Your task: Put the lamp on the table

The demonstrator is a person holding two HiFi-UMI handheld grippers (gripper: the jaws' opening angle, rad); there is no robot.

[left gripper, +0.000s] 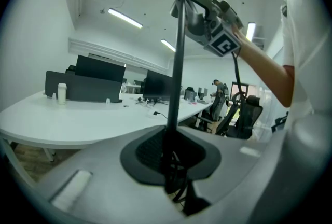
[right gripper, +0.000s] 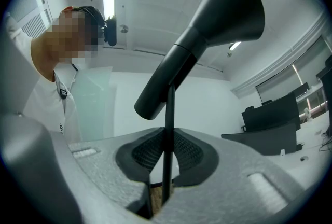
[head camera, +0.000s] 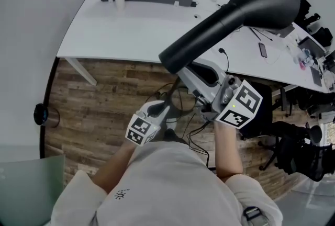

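Two grips share one lamp (head camera: 235,10). The left gripper (head camera: 161,109) is clamped narrow on the thin pole (left gripper: 177,62), low down. The lamp is held in the air over the wooden floor (head camera: 104,95), short of the white table (head camera: 131,31). The right gripper (head camera: 188,76) pinches the same pole higher up. Doing this well likely means keeping both clamps firm and moving them as one, so the pole does not twist. The pole stands near upright; the shade (right gripper: 207,36) slants, its mouth opening up and rightward.
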